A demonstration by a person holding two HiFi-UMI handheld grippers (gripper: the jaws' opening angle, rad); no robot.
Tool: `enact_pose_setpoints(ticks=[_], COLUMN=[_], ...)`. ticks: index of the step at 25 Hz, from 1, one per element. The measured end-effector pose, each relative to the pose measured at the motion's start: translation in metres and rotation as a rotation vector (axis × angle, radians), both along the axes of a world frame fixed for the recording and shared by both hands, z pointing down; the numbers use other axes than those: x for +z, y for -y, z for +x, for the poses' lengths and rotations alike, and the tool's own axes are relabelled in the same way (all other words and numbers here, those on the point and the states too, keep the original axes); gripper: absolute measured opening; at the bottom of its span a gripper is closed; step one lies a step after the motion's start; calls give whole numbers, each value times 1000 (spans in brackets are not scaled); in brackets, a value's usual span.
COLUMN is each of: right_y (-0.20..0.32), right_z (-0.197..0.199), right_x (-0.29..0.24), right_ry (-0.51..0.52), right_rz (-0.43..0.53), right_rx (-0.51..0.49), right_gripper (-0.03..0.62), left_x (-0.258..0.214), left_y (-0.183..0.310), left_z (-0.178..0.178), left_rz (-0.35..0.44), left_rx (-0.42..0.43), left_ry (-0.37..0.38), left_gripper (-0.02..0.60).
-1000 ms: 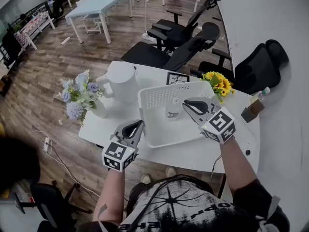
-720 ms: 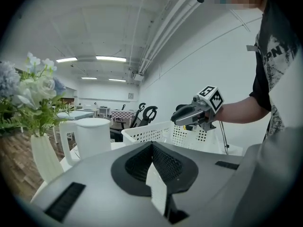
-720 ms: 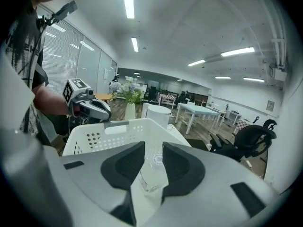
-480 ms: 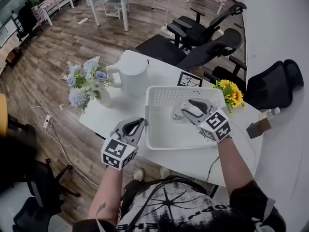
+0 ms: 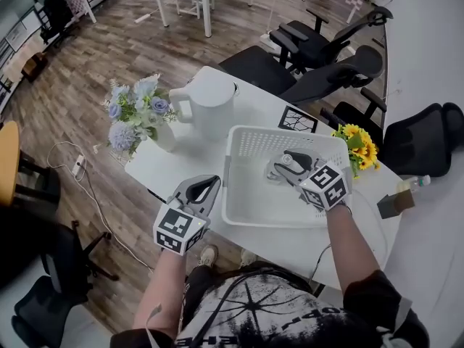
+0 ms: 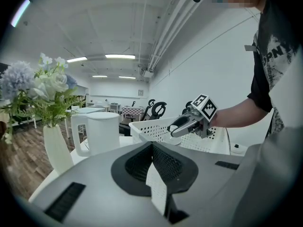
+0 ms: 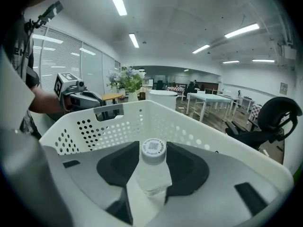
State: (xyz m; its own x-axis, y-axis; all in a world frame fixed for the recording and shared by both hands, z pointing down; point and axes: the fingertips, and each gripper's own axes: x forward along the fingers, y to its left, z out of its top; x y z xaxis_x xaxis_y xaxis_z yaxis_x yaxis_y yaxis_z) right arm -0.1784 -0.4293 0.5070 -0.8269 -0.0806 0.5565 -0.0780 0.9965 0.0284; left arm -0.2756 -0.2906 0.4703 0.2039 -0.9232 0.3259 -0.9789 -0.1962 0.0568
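Sitting between jaws of right tool (image 7: 151, 150): bottle (image 7: 152, 176)

The right gripper (image 7: 152, 161) has its jaws clamped on a clear bottle (image 7: 152, 171), white cap (image 7: 152, 148) up, right inside the white basket (image 7: 118, 126). The perforated wall curves round behind the bottle, handle slot at the far left. Past the basket's left rim, the left gripper (image 7: 83, 100) shows its marker cube. Beyond the far rim stand flowers (image 7: 125, 81) and a white jug (image 7: 162, 100). Off the right rim, a black chair (image 7: 279, 117).
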Motion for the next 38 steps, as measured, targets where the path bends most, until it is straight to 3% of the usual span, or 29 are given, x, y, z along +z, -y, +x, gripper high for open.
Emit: enact_pose_setpoints(ticks=[12, 25, 38], right_y=[-1, -4, -24], right_z=[-3, -2, -2], right_x=[-3, -20, -105], right_ry=[29, 40, 216], right_rz=[-10, 17, 58], right_rx=[-16, -15, 101], right_gripper=[164, 161, 161], left_x=[1, -4, -33], left_y=[-4, -7, -13], left_z=[-1, 6, 10], left_rz=[-4, 10, 89], left_rx=[-25, 27, 153], left_ry=[9, 22, 42], left_gripper=[8, 8, 8])
